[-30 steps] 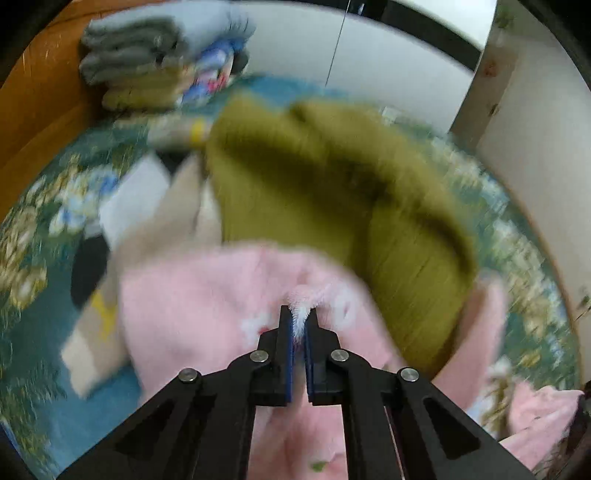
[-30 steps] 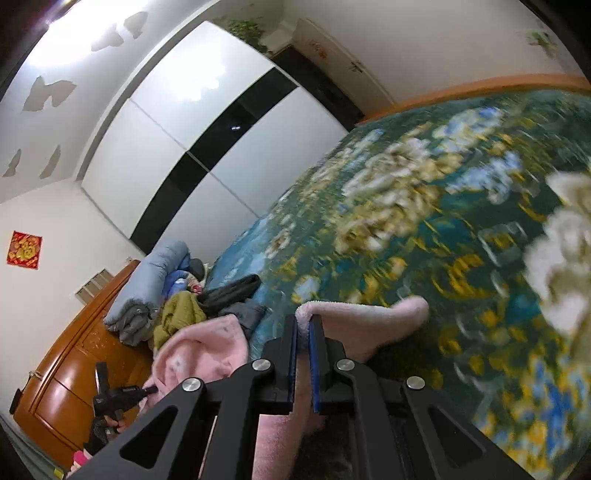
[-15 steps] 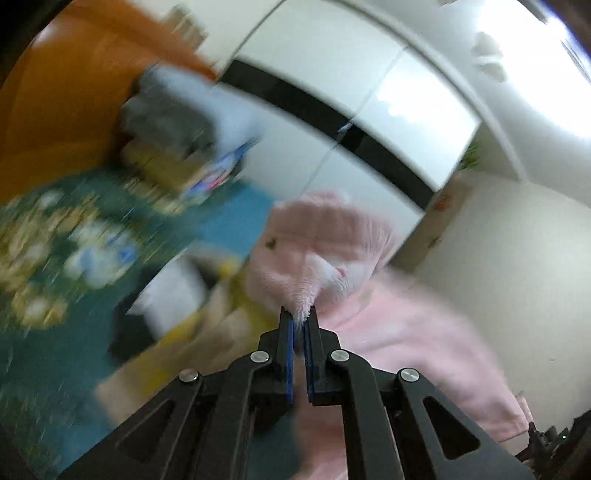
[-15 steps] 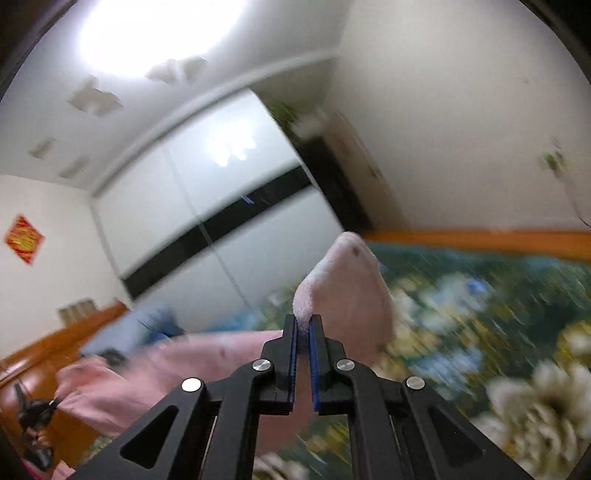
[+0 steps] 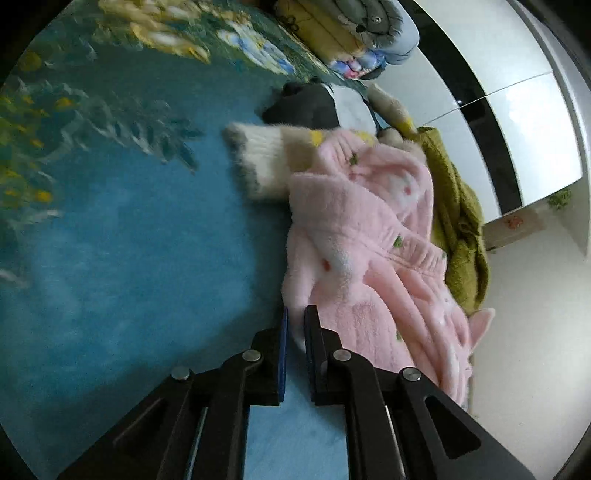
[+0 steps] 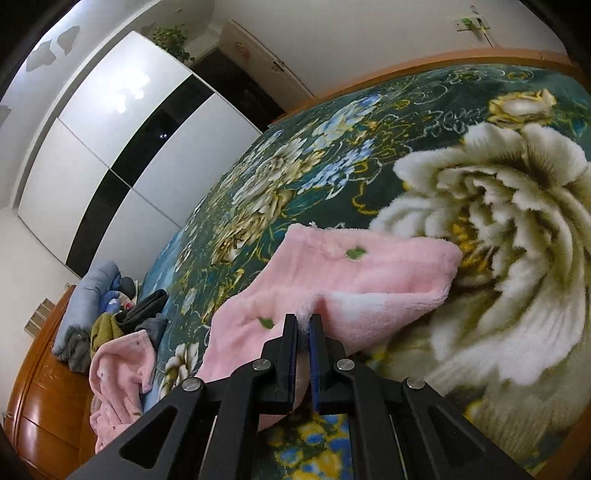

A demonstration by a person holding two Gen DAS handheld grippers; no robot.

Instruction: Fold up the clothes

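Note:
A fluffy pink garment [image 5: 373, 258] with small green and red marks lies stretched across the floral blanket. My left gripper [image 5: 295, 317] is shut on one edge of it, low over a plain blue patch of blanket [image 5: 140, 258]. In the right wrist view the same pink garment [image 6: 354, 280] spreads flat over the big white flower pattern, and my right gripper [image 6: 303, 321] is shut on a pinched fold of it. Its far end bunches up near the wooden headboard [image 6: 40, 398].
A white and beige fuzzy garment [image 5: 266, 162], a dark grey one [image 5: 306, 107] and an olive knit [image 5: 458, 218] lie beside the pink one. Folded bedding [image 5: 354, 26] is stacked at the bed's head. White and black wardrobe doors [image 6: 122, 147] stand beyond the bed.
Both grippers have swung down from a raised position, carrying the pink garment, which now lies spread on the blanket. The left gripper has rolled, so its view is tilted sideways.

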